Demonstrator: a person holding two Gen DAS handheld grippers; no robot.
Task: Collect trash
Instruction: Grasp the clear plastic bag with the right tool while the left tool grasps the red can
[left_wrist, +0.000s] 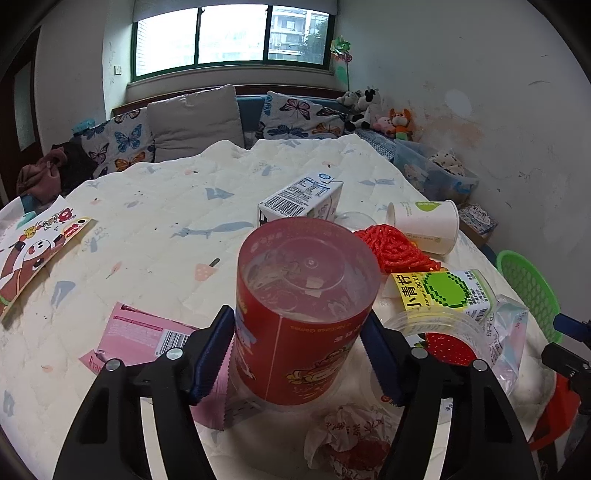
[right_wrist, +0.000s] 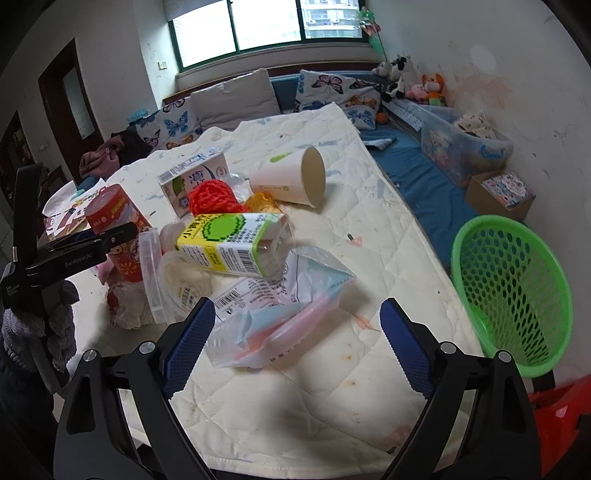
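A red cylindrical cup (left_wrist: 295, 332) with a clear end stands between the blue pads of my left gripper (left_wrist: 299, 312), which press on both its sides. The same cup (right_wrist: 118, 218) shows in the right wrist view, with the left gripper's black body against it. My right gripper (right_wrist: 297, 304) is open, with a crumpled clear plastic bag (right_wrist: 277, 321) lying between its fingers, untouched. A green mesh basket (right_wrist: 517, 295) stands off the table's right edge.
On the quilted table cover (right_wrist: 369, 221) lie a lime drink carton (right_wrist: 229, 243), a tipped paper cup (right_wrist: 291, 181), a milk carton (right_wrist: 192, 173), red netting (right_wrist: 210, 199), a pink wrapper (left_wrist: 140, 336), a clear tub (left_wrist: 436, 328) and a crumpled wrapper (left_wrist: 351, 432).
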